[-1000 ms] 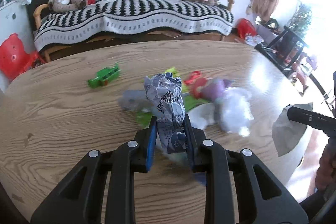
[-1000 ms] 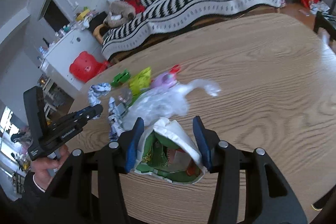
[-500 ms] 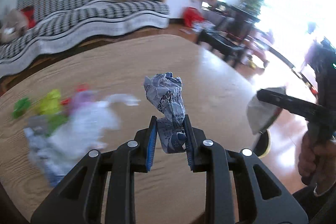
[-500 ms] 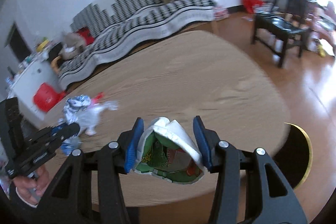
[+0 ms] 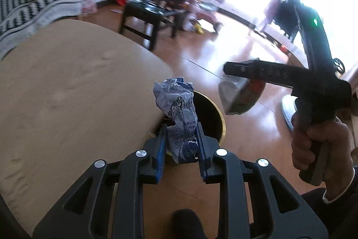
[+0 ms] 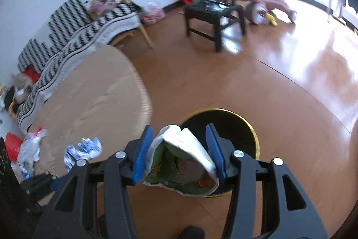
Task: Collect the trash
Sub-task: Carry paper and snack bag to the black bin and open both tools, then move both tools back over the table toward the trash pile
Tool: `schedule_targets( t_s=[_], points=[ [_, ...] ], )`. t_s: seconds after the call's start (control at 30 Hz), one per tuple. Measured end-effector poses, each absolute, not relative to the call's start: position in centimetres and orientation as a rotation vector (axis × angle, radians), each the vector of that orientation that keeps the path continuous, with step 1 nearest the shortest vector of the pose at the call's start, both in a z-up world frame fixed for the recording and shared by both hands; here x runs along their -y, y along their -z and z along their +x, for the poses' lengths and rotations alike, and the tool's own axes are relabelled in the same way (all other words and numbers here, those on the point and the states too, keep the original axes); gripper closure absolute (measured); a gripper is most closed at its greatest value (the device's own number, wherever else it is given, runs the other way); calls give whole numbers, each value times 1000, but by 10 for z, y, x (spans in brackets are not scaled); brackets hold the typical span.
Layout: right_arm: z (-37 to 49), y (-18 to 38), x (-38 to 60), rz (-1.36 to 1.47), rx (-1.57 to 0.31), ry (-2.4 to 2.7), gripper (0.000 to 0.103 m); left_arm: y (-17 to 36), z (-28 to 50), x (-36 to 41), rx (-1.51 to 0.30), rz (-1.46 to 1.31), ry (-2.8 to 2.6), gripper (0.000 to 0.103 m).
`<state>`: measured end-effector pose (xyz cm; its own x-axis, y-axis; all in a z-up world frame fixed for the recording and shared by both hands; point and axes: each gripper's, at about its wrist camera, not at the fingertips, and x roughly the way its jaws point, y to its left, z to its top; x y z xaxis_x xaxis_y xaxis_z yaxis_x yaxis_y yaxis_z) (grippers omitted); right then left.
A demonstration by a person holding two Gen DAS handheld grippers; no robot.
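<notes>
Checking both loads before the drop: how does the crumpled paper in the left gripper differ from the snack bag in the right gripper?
The crumpled paper is a tight blue-white printed wad standing upright, narrow between the left gripper's jaws. The snack bag is white outside, green-printed inside, gaping open, and holds the right gripper's jaws much wider. Both are clamped firmly and sit in front of the black, gold-rimmed bin on the floor.

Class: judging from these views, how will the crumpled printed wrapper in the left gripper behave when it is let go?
The crumpled wrapper looks light and thin; it stands unsupported above the left gripper, so probably holds its creases. Likely flutters rather than drops.
</notes>
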<state>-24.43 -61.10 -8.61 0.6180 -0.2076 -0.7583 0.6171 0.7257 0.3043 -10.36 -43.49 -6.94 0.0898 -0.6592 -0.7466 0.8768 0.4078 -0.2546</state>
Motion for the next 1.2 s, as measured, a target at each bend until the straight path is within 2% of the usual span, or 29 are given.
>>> schedule_targets(
  t_s=[0.3, 0.77, 0.87, 0.93, 0.97, 1.0, 1.03, 1.07, 1.2],
  points=[
    [-275, 133, 655, 706, -814, 576, 53, 103, -115, 497, -981, 326, 1224, 79],
    [-259, 131, 665, 715, -809, 570, 52, 122, -108, 530, -1002, 335, 1217, 79],
    [-258, 132, 668, 711, -812, 576, 47, 124, -106, 532, -1006, 337, 1215, 79],
    [-258, 131, 669, 712, -807, 580, 31, 125, -104, 533, -1006, 341, 1205, 79],
    [-259, 129, 669, 713, -798, 584, 29, 123, -105, 532, -1009, 339, 1206, 78],
    [-260, 127, 669, 711, -789, 585, 28, 123, -106, 531, -1010, 340, 1207, 77],
    [-260, 126, 669, 712, -786, 584, 28, 121, -106, 531, -1008, 341, 1206, 68],
    [-260, 124, 669, 713, -780, 583, 27, 120, -106, 530, -1001, 340, 1205, 55],
    [-260, 116, 665, 707, -760, 581, 23, 113, -106, 526, -974, 337, 1203, 42]
  ],
)
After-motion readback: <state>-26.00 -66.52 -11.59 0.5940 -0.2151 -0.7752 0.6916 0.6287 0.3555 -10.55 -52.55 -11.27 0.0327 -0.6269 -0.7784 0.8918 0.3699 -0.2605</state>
